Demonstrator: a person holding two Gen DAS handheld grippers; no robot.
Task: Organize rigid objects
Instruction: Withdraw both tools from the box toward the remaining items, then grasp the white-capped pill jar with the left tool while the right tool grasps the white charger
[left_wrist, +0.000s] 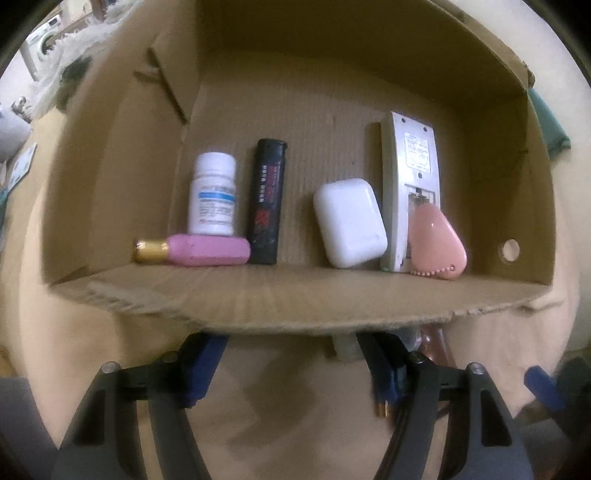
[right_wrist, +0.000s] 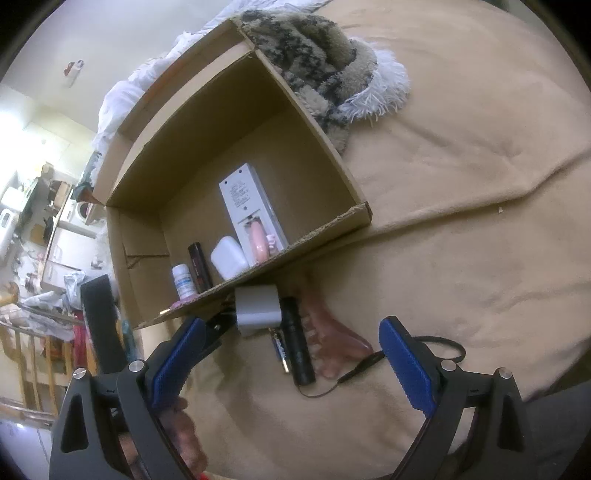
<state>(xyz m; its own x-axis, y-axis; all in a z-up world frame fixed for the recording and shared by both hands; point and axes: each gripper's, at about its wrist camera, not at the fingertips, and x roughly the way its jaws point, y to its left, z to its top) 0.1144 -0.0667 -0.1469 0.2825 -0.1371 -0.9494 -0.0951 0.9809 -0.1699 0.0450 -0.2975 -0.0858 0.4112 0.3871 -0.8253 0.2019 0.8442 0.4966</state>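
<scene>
A cardboard box (left_wrist: 258, 295) (right_wrist: 325, 229) lies on a beige blanket. Lined along its near wall are a pink bottle with a gold cap (left_wrist: 195, 251), a white pill bottle (left_wrist: 213, 194), a black lighter (left_wrist: 266, 201), a white earbud case (left_wrist: 349, 222), a white remote (left_wrist: 410, 177) and a pink teardrop charm (left_wrist: 436, 243). Outside the box lie a grey charger block (right_wrist: 256, 304), a battery (right_wrist: 280, 349), a black flashlight (right_wrist: 297, 341) and a clear pinkish denture-like piece (right_wrist: 332, 343). My left gripper (left_wrist: 291, 369) is open and empty below the box edge. My right gripper (right_wrist: 288, 365) is open above the flashlight.
A fuzzy patterned rug with white fringe (right_wrist: 325, 62) lies behind the box. A thin black cord (right_wrist: 436, 347) trails on the blanket (right_wrist: 461, 221) by my right fingertip. A cluttered room (right_wrist: 40, 229) shows at the left.
</scene>
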